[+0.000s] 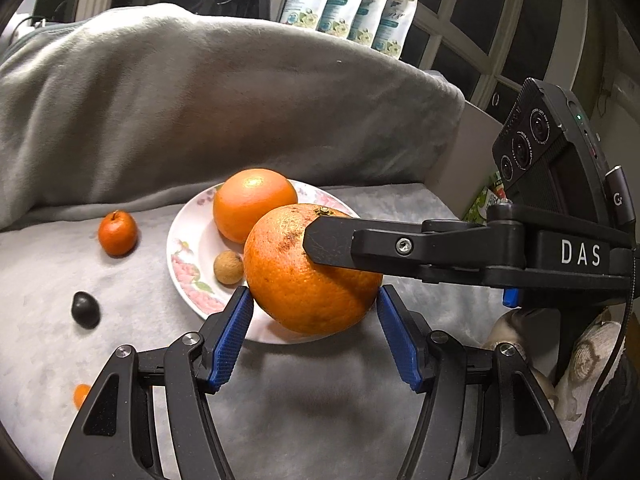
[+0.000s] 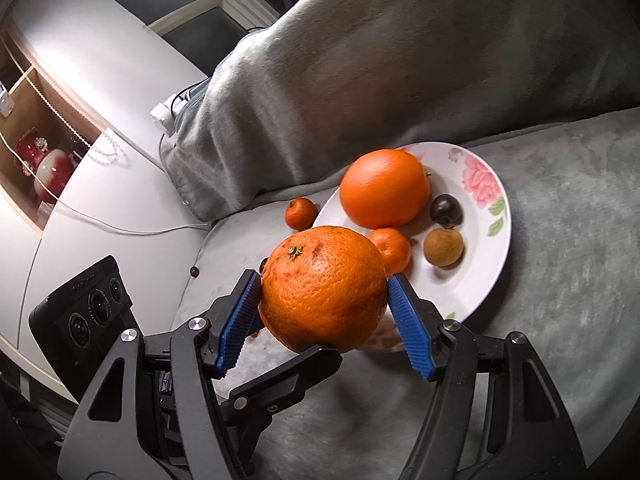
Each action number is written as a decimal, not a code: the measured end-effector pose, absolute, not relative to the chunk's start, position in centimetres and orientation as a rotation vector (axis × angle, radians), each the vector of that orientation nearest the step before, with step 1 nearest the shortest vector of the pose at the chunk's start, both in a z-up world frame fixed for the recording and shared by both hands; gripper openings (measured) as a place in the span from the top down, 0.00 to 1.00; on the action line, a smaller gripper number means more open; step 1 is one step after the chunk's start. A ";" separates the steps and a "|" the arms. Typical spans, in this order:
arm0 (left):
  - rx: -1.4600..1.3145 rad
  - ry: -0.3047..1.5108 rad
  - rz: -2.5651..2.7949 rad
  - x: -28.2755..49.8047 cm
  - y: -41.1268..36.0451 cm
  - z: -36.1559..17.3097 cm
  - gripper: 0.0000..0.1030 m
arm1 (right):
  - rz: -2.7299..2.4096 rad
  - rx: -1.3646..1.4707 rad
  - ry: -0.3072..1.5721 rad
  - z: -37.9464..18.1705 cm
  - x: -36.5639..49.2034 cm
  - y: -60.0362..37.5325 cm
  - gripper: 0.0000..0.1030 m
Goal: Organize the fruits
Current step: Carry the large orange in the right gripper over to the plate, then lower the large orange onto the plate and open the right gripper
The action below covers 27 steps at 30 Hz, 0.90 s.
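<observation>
Both the left tongs and right tongs are clamping one big orange, rough-skinned, brown scuffs near the stem. It's hanging over the near rim of the floral plate.

grey blanket bunched behind, four printed pouches by the window, red-white vase on shelf, white cable across the counter.
</observation>
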<state>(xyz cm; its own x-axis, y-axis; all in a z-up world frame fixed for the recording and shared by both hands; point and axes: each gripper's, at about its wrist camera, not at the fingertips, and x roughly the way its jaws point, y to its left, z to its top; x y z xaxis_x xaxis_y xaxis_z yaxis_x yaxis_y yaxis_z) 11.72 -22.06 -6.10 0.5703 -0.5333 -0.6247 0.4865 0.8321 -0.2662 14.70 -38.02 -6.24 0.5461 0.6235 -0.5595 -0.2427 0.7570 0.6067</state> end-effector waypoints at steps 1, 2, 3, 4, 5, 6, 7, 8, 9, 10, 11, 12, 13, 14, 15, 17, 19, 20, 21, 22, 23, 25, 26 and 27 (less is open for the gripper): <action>-0.065 0.757 -0.600 11.9 -22.2 -6.2 0.38 | 0.538 0.501 0.848 -6.2 14.7 -38.1 0.33; -0.063 0.758 -0.600 11.9 -22.4 -6.2 0.38 | 0.536 0.502 0.850 -6.3 14.8 -38.2 0.33; -0.062 0.760 -0.600 12.0 -22.5 -6.2 0.38 | 0.536 0.505 0.850 -6.4 14.9 -38.3 0.33; -0.061 0.760 -0.601 12.0 -22.5 -6.2 0.38 | 0.534 0.508 0.851 -6.5 14.9 -38.5 0.33; -0.059 0.761 -0.601 12.0 -22.5 -6.2 0.38 | 0.533 0.510 0.852 -6.5 15.0 -38.5 0.33; -0.058 0.763 -0.601 12.1 -22.7 -6.2 0.38 | 0.531 0.512 0.853 -6.6 15.1 -38.6 0.33; -0.057 0.764 -0.601 12.2 -22.7 -6.3 0.38 | 0.530 0.514 0.854 -6.7 15.2 -38.7 0.33; -0.057 0.766 -0.602 12.3 -22.8 -6.3 0.38 | 0.528 0.516 0.856 -6.8 15.3 -38.7 0.33; -0.055 0.768 -0.602 12.3 -22.8 -6.4 0.38 | 0.527 0.517 0.858 -6.9 15.3 -38.8 0.33; -0.053 0.770 -0.601 12.4 -22.8 -6.4 0.38 | 0.525 0.518 0.859 -6.9 15.4 -38.8 0.33; -0.051 0.772 -0.602 12.4 -22.9 -6.5 0.38 | 0.522 0.517 0.861 -7.0 15.4 -38.8 0.33; -0.050 0.773 -0.602 12.5 -22.9 -6.6 0.38 | 0.521 0.515 0.860 -7.0 15.4 -38.7 0.33; -0.048 0.773 -0.603 12.5 -22.9 -6.6 0.38 | 0.519 0.513 0.860 -7.0 15.4 -38.7 0.33; -0.045 0.775 -0.602 12.5 -22.9 -6.7 0.38 | 0.517 0.513 0.857 -7.0 15.3 -38.8 0.33; -0.040 0.778 -0.600 12.5 -23.0 -6.8 0.38 | 0.515 0.514 0.852 -6.9 15.3 -38.8 0.33; -0.027 0.783 -0.593 12.6 -23.0 -7.0 0.38 | 0.521 0.521 0.830 -6.4 15.2 -39.0 0.33; -0.019 0.785 -0.594 12.5 -23.1 -7.2 0.38 | 0.502 0.512 0.809 -5.7 15.2 -39.2 0.33; -0.016 0.786 -0.590 12.5 -23.1 -7.3 0.38 | 0.488 0.502 0.797 -5.3 15.1 -39.4 0.33; -0.014 0.787 -0.590 12.4 -23.1 -7.4 0.38 | 0.482 0.504 0.790 -5.0 15.1 -39.5 0.33; -0.015 0.791 -0.590 12.4 -23.1 -7.5 0.38 | 0.480 0.512 0.784 -4.9 15.1 -39.7 0.33; -0.019 0.789 -0.589 12.3 -23.0 -7.6 0.38 | 0.483 0.520 0.778 -4.8 15.1 -39.9 0.33; -0.023 0.788 -0.586 12.3 -23.0 -7.6 0.38 | 0.474 0.524 0.769 -4.6 14.9 -40.2 0.33; -0.021 0.787 -0.585 12.3 -23.0 -7.6 0.38 | 0.467 0.525 0.765 -4.6 14.8 -40.4 0.33; -0.016 0.787 -0.582 12.2 -23.0 -7.6 0.38 | 0.464 0.528 0.763 -4.6 14.8 -40.6 0.33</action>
<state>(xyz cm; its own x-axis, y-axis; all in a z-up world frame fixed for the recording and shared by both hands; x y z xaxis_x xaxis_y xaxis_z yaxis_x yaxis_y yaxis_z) 12.22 -23.05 -7.60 0.5581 -0.4996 -0.6626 0.4880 0.8434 -0.2249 14.77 -40.55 -4.62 0.6361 0.5688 -0.5214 -0.2011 0.7746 0.5997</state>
